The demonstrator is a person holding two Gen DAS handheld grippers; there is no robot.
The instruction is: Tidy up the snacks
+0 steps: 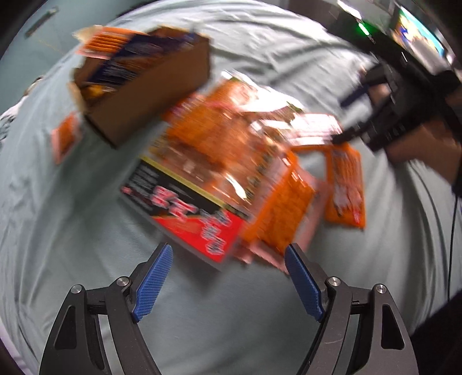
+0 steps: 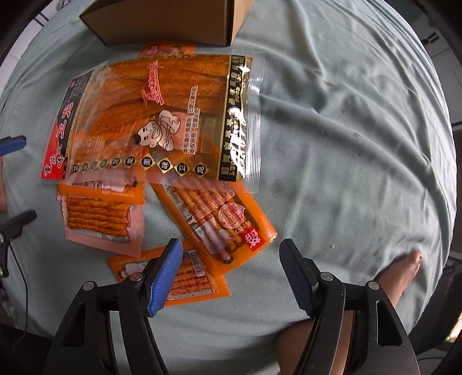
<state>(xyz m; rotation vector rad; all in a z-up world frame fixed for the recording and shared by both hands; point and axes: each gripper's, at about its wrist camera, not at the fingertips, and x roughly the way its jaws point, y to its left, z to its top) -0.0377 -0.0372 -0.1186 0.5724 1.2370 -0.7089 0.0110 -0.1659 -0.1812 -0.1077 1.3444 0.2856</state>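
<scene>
A large orange snack bag (image 2: 161, 115) with a red and black end lies flat on the pale green cloth. Three small orange packets (image 2: 98, 219) (image 2: 222, 219) (image 2: 184, 277) lie partly under and in front of it. My right gripper (image 2: 231, 251) hovers open just above the nearest packets, holding nothing. In the blurred left wrist view my left gripper (image 1: 229, 259) stands open and empty over the big bag's (image 1: 208, 173) red end. A brown cardboard box (image 1: 144, 83) behind the bag holds several packets. The right gripper (image 1: 346, 115) shows at the upper right.
One more small packet (image 1: 66, 135) lies left of the box, another (image 1: 346, 187) right of the bag. The box's side (image 2: 167, 20) closes the far edge. A person's bare leg and foot (image 2: 404, 268) rest under the cloth's near right edge. A cable (image 2: 23, 274) hangs at left.
</scene>
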